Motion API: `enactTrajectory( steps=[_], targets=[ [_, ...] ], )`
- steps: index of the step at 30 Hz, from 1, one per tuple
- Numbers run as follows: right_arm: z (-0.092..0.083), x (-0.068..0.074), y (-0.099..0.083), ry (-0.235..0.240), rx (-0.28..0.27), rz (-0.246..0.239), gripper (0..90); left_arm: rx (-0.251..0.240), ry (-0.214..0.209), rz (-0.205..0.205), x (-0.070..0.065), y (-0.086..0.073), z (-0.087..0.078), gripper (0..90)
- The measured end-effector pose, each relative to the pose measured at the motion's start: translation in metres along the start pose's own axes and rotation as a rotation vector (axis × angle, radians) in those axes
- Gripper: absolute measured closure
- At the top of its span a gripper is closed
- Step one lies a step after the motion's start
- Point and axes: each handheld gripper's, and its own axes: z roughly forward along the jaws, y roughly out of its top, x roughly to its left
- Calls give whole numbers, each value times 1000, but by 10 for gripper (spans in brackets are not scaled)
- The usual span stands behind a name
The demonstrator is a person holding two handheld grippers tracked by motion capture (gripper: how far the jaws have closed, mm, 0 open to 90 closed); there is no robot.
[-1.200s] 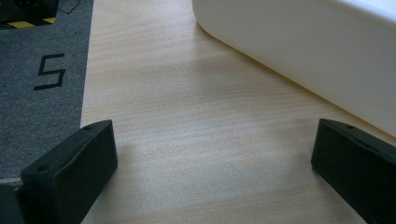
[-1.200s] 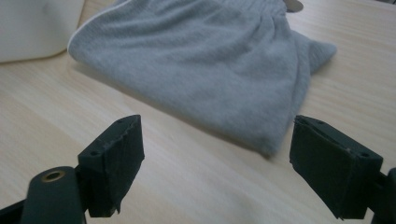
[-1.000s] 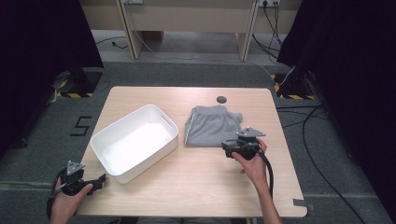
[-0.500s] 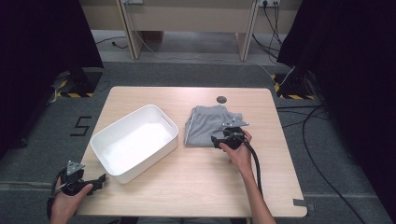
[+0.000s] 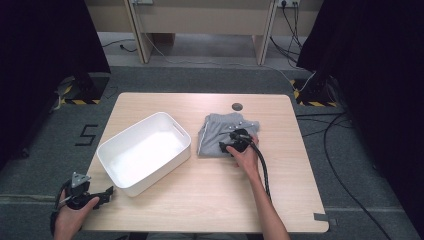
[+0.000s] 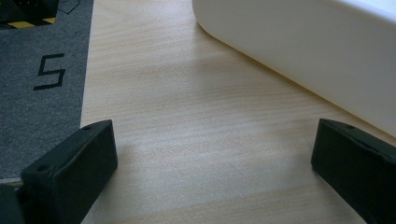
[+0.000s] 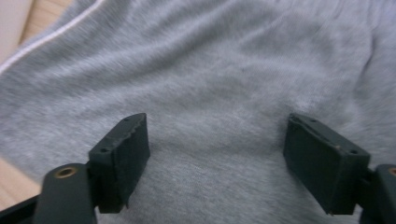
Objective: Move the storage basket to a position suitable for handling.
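A folded grey garment [image 5: 217, 131] with a white trim line lies right of centre on the wooden table [image 5: 210, 200]. My right gripper [image 5: 226, 146] rests low over the garment's near part, held by a hand. In the right gripper view its jaws stand wide apart [image 7: 215, 158] over the grey fleece [image 7: 210, 70], and no fold is pinched between them. A white plastic tub [image 5: 165, 116] sits to the left of the garment. My left gripper [image 5: 106, 195] is open at the table's near left corner, jaws wide [image 6: 212, 172] over bare wood beside the tub's wall [image 6: 303, 46].
A black round grommet [image 5: 237, 106] sits in the tabletop near its far edge. The grey floor at the left carries a painted 5 [image 5: 86, 135]. Cables [image 5: 340, 150] run over the floor at the right. Bare wood lies in front of tub and garment.
My right gripper has moved left and a little down, from beside the garment's right near corner onto the cloth. The left gripper has stayed where it was.
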Motion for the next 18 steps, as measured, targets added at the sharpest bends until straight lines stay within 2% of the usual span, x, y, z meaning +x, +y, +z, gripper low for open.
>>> enactTrajectory(
  steps=[3,9,15,18],
  targets=[
    [0,0,-1,-1,-2,7,216,0,0,0,0,0,0,0],
    [-4,3,-5,1,9,-8,215,0,0,0,0,0,0,0],
    [-18,11,-18,18,23,-30,213,0,0,0,0,0,0,0],
    [-27,20,-28,26,27,-49,211,0,0,0,0,0,0,0]
  ],
)
